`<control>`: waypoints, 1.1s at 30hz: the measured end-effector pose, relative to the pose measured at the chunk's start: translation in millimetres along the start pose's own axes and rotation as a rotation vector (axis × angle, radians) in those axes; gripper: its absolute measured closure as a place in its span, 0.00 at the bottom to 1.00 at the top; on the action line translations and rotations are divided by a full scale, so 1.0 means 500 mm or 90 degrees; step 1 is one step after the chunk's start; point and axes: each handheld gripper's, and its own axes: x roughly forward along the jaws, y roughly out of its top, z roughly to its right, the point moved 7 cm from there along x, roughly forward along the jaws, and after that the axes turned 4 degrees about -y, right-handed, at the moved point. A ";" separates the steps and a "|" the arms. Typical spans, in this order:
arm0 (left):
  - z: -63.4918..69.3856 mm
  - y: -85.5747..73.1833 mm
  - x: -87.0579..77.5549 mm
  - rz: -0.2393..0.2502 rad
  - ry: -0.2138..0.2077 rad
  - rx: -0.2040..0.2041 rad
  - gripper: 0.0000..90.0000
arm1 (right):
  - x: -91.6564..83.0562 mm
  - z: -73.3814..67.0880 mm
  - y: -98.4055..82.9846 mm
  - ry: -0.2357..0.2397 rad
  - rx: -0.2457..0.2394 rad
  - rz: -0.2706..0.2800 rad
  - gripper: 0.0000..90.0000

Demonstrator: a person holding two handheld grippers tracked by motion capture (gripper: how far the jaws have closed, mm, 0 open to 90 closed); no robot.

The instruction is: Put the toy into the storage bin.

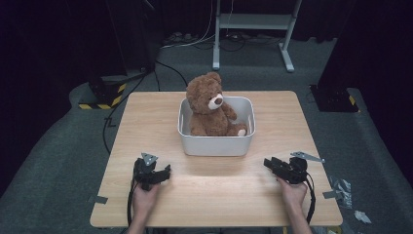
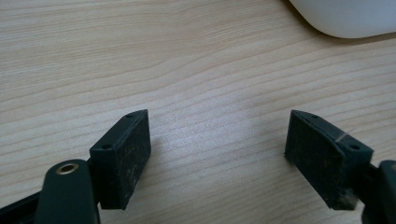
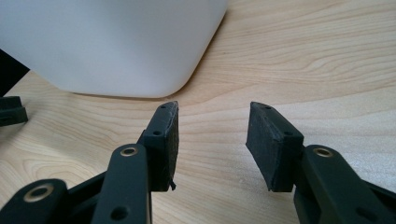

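A light wooden table stands on a grey carpeted floor, with a metal stand's legs and loose cables beyond its far edge. Near the middle of the table, towards its far side, sits a white plastic bin with rounded corners, and a brown teddy bear sits inside it, upright, its head rising above the rim and its muzzle turned to the right of the high view. The bin's front wall faces the person, whose two hands come in from the near edge. The left gripper rests low over the table in front of the bin's left corner, its jaws standing wide apart with nothing but bare wood between them; a rounded corner of the bin shows at the top right of the left gripper view. The right gripper lies near the bin's right front corner, pointing towards it, its jaws parted less widely and empty, clear of the bin wall just ahead. Both grippers lie apart from the bear.
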 end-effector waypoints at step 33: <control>0.000 0.000 0.000 0.001 -0.001 0.000 0.25 | 0.035 0.016 -0.018 -0.174 -0.164 -0.068 0.55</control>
